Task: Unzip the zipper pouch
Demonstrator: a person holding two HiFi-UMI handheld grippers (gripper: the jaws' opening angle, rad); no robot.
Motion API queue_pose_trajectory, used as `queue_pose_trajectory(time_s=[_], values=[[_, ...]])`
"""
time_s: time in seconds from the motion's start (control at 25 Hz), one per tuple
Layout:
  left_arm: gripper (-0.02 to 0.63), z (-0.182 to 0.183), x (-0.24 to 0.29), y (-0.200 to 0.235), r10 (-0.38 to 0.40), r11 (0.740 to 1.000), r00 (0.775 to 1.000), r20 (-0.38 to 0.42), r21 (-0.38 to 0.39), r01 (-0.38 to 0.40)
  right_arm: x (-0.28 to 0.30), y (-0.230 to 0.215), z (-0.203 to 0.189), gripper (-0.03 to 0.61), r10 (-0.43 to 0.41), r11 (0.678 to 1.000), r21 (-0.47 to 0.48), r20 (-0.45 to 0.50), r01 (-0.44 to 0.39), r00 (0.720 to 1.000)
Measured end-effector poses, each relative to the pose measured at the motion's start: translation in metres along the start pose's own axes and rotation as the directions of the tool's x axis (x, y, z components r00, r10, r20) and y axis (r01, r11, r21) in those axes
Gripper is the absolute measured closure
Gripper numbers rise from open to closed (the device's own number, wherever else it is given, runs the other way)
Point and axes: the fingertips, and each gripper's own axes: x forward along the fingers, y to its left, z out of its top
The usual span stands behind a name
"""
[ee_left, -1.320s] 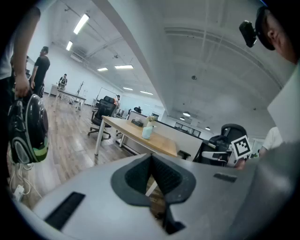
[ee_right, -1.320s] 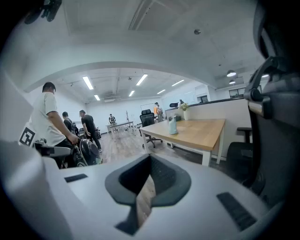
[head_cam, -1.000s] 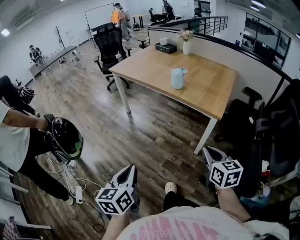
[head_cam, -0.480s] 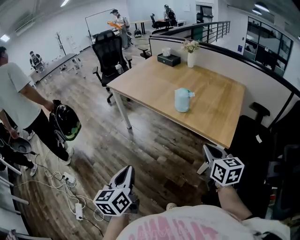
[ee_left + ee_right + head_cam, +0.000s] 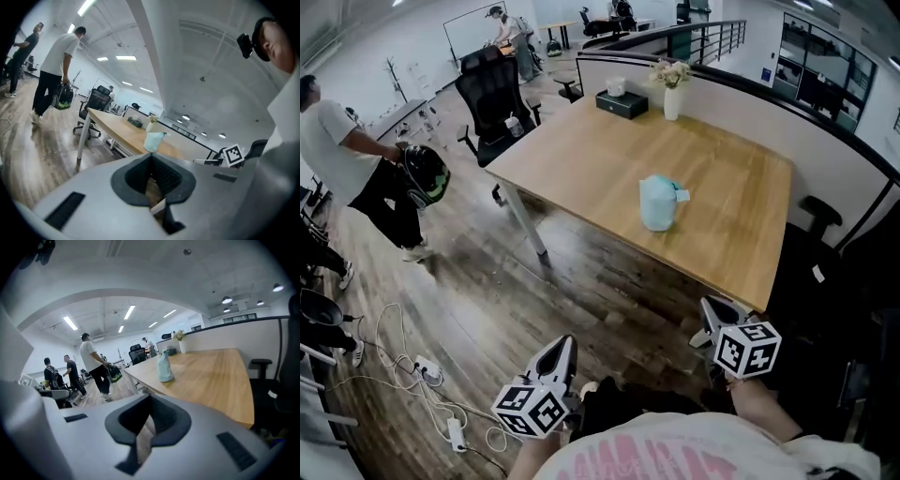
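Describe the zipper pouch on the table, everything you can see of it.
The zipper pouch is a pale mint-green, soft-looking bag that stands upright on its base, taller than wide, with a rounded top. A small, darker teal tab sticks out sideways near its top; whether the zip is open or closed is too small to tell. It stands alone near the middle of the wooden table, well apart from the dark box and the white vase at the far edge. Only the tabletop touches it.

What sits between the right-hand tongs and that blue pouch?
Just the table edge and its bare wood lie between the right tongs and the pouch, per the head view.
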Motion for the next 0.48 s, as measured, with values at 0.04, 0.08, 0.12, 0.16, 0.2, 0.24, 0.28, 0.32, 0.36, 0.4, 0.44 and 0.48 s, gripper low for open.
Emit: queue_pose_trajectory(time_s=[0.04,0.08,0.12,0.16,0.2,0.24,0.28,0.32,0.36,0.4,0.44,0.48], values=[[0.612,0.001,0.008,0.004,-0.011,1.0,1.0,-0.008,-0.017,0.011,0.005,-0.003,0.0,0.58,-0.01,1.0,0.01,-0.003,0.01,1.0],[0.612,0.004,0.016,0.008,-0.029,0.999,1.0,-0.011,-0.035,0.028,0.011,-0.006,0.001,0.58,-0.02,1.0,0.018,-0.002,0.02,1.0],[0.612,0.01,0.027,0.012,-0.049,0.998,0.999,-0.011,-0.048,0.049,0.018,-0.009,0.004,0.58,-0.03,0.999,0.025,0.001,0.03,1.0],[0.612,0.016,0.038,0.016,-0.068,0.996,0.998,-0.011,-0.05,0.067,0.026,-0.012,0.008,0.581,-0.04,0.999,0.033,0.006,0.04,0.999],[0.612,0.023,0.05,0.021,-0.084,0.996,0.996,-0.014,-0.043,0.084,0.034,-0.015,0.014,0.581,-0.051,0.998,0.043,0.012,0.051,0.999],[0.612,0.031,0.063,0.026,-0.101,0.994,0.995,-0.019,-0.032,0.1,0.042,-0.017,0.02,0.58,-0.063,0.997,0.053,0.018,0.062,0.998],[0.612,0.04,0.076,0.03,-0.12,0.993,0.992,-0.025,-0.022,0.119,0.051,-0.018,0.026,0.58,-0.076,0.995,0.063,0.025,0.074,0.997],[0.612,0.05,0.089,0.035,-0.141,0.99,0.99,-0.031,-0.013,0.141,0.059,-0.018,0.033,0.58,-0.09,0.993,0.073,0.032,0.088,0.995],[0.612,0.061,0.103,0.04,-0.163,0.987,0.986,-0.036,-0.006,0.163,0.067,-0.018,0.04,0.58,-0.104,0.991,0.084,0.04,0.101,0.994],[0.612,0.074,0.116,0.044,-0.185,0.983,0.982,-0.038,0.001,0.185,0.076,-0.017,0.047,0.58,-0.117,0.989,0.096,0.049,0.112,0.992],[0.612,0.087,0.129,0.048,-0.209,0.978,0.977,-0.039,0.008,0.209,0.083,-0.016,0.055,0.58,-0.129,0.987,0.107,0.06,0.122,0.99],[0.612,0.1,0.141,0.051,-0.233,0.972,0.972,-0.039,0.015,0.234,0.09,-0.014,0.064,0.58,-0.142,0.984,0.118,0.073,0.133,0.987]])
